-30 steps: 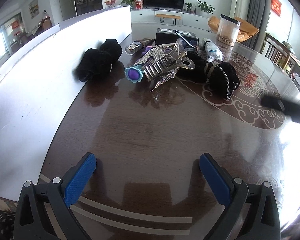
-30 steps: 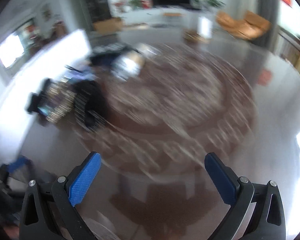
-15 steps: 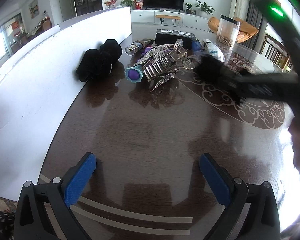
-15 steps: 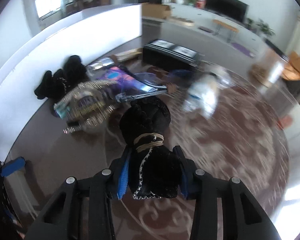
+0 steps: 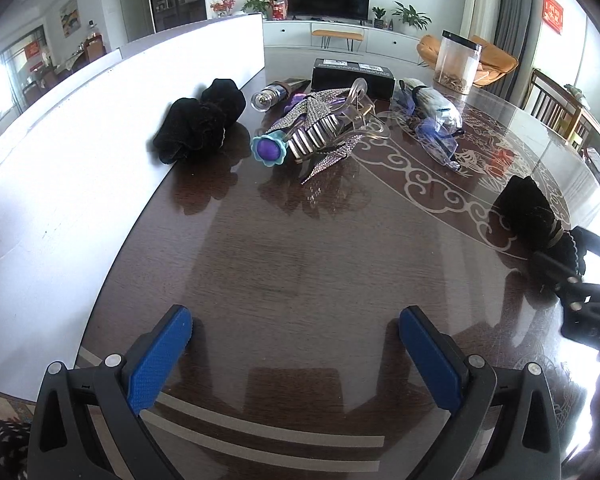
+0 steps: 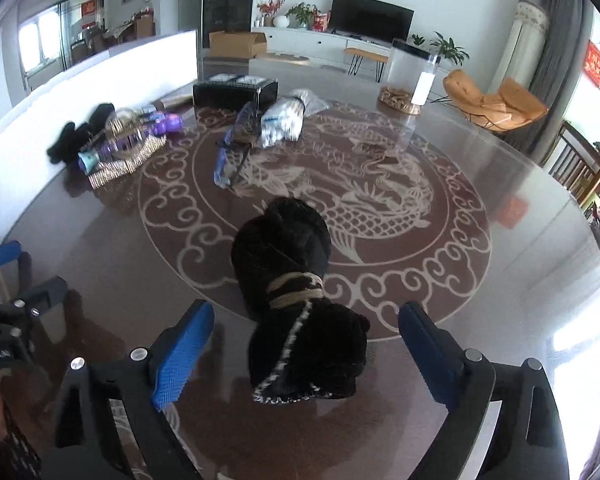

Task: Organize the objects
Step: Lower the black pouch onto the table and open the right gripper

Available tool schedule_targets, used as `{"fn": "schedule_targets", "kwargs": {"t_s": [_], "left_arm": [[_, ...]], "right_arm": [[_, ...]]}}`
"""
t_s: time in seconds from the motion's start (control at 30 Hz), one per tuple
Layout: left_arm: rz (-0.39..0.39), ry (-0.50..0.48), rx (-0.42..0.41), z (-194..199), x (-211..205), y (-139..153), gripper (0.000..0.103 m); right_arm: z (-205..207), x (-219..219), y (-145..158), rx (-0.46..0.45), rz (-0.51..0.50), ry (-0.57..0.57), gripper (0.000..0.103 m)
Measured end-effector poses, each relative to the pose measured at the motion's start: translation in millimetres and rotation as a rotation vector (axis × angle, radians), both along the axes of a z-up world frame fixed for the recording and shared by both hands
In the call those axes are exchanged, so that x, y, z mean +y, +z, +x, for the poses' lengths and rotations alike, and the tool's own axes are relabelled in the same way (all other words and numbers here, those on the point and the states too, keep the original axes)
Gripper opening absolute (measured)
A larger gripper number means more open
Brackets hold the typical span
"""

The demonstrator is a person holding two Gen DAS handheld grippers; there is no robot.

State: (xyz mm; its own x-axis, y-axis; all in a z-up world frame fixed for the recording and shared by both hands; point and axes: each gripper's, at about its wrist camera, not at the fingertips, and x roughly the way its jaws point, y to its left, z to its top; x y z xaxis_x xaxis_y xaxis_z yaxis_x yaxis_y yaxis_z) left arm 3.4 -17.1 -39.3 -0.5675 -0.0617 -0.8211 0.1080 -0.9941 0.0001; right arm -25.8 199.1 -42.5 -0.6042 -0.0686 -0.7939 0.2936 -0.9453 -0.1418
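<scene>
Desk [image 6: 480,184]: dark wood under a glossy, mirror-like top w/ pale scroll inlay. On it, black pouch [image 6: 296,300]: plush matt cloth, tied w/ rough twine. Far across desk, hair clip [image 5: 324,128]: clear plastic, glittery rhinestone trim. Gripper pads [image 6: 184,356]: blue textured rubber.

The right claw [image 5: 580,276] and black pouch [image 5: 528,212] are cut off at the left-wrist view's edge

2 low wrist views angled down, sharing the table [image 5: 300,264].
</scene>
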Motion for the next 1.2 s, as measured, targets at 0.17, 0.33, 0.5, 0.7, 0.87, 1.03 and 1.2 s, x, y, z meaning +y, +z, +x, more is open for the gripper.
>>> {"fn": "schedule_targets", "kwargs": {"t_s": [0.17, 0.33, 0.5, 0.7, 0.87, 1.03, 1.2], "left_arm": [[0.000, 0.000, 0.000, 0.6, -0.2, -0.2, 0.103], [0.000, 0.000, 0.000, 0.7, -0.2, -0.2, 0.103], [-0.001, 0.003, 0.000, 0.2, -0.1, -0.3, 0.103], [0.000, 0.002, 0.000, 0.2, -0.2, -0.4, 0.103], [0.000, 0.002, 0.000, 0.0, -0.3, -0.4, 0.103], [0.000, 0.002, 0.000, 0.3, -0.3, -0.3, 0.103], [-0.001, 0.002, 0.000, 0.8, -0.6, -0.2, 0.103]], "right_arm": [[-7.1, 4.5, -7.8, -0.013, -0.035, -0.026, 0.098], [-11.2, 13.5, -10.7, -0.047, -0.091, -0.045, 0.102], [-13.0, 15.1, -11.4, -0.061, -0.106, -0.057, 0.103], [-12.7, 14.6, -11.1, -0.060, -0.106, -0.057, 0.103], [-12.3, 15.3, -11.5, -0.060, -0.105, -0.057, 0.103], [-12.5, 15.0, -11.1, -0.060, -0.105, -0.057, 0.103], [-12.7, 15.2, -11.6, -0.060, -0.105, -0.057, 0.103]]}}
